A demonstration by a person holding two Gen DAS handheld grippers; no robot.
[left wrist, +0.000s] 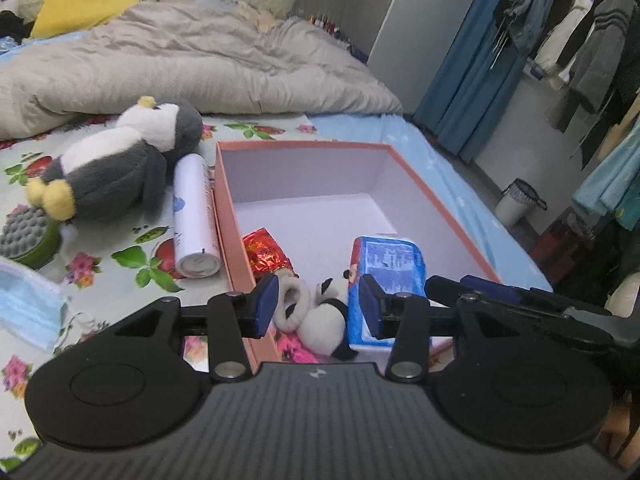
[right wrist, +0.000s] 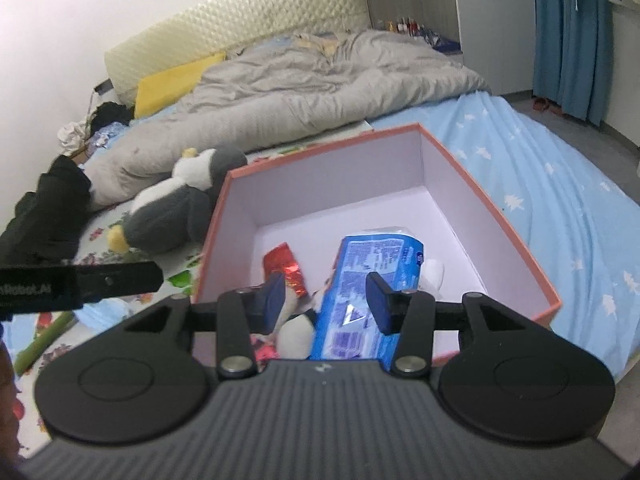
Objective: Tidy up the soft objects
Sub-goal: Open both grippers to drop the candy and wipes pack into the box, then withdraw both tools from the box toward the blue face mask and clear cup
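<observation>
Both claws hover over the near end of the box (left wrist: 224, 184), which sits on the bed (left wrist: 120, 240) and fills the frame centre in both views. The left claw (left wrist: 318, 306) is spread wide and holds nothing; between its pads, low in the frame, lie a panda (left wrist: 326, 320) and a hair tie (left wrist: 294, 304) on the box floor. The right claw (right wrist: 326, 300) is also wide and empty, with the blue pack (right wrist: 368, 276) lying below it in the box, a red packet (right wrist: 286, 266) just left of it. The panda (right wrist: 298, 332) shows again at lower centre. Outside the box, at the left of the frame, a penguin (left wrist: 120, 160) lies on the flowered sheet, a white tube (left wrist: 194, 216) between it and the box wall. A face mask (left wrist: 28, 304) and a sponge (left wrist: 26, 236) lie at far left.
</observation>
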